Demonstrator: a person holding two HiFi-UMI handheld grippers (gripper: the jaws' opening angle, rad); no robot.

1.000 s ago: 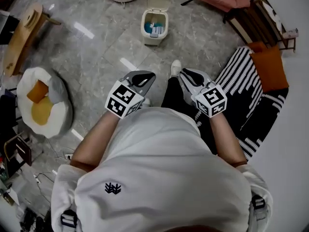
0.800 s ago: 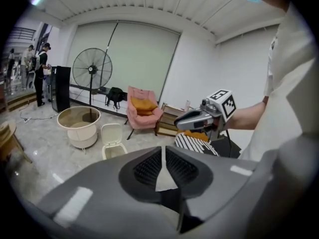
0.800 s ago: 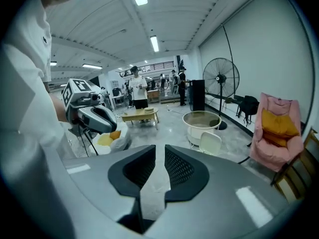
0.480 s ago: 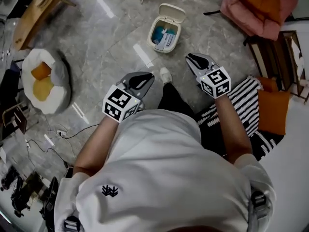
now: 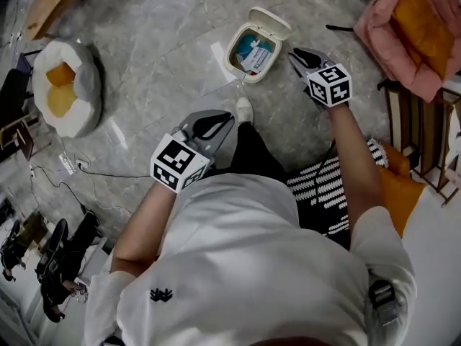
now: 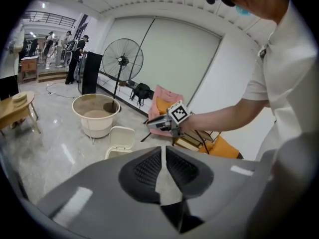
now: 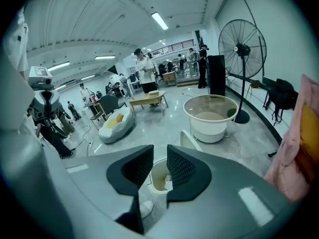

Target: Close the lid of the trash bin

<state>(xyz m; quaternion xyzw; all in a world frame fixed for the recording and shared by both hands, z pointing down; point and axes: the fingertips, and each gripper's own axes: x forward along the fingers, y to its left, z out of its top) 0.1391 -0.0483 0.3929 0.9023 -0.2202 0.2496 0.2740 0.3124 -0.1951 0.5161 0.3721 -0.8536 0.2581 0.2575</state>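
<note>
Tracking the right gripper (image 5: 297,55) first: its jaws have just been opening and now stand moderately apart with nothing held. Through the gap we only see the trash bin (image 5: 233,49) on the floor further off. Against the earlier head views, this gripper has swung out from beside the torso and now sits just right of the bin, near the lid (image 5: 270,21) but, as far as we can tell, not touching it. The left gripper (image 5: 216,123) has its jaws all but together and empty, and it hangs back by the torso, well apart from the bin.

We read this as the approach being nearly done, with the right side set up to do the push. The lid is still tipped back open and the closing is not started.

On writing, we find nothing legible. The cube markers (image 5: 330,85) carry black-and-white square codes, not text. The blue-and-white packs (image 5: 253,55) inside the bin are too small to read. The shirt logo (image 5: 161,294) is a small dark emblem with no lettering we can make out.
</note>
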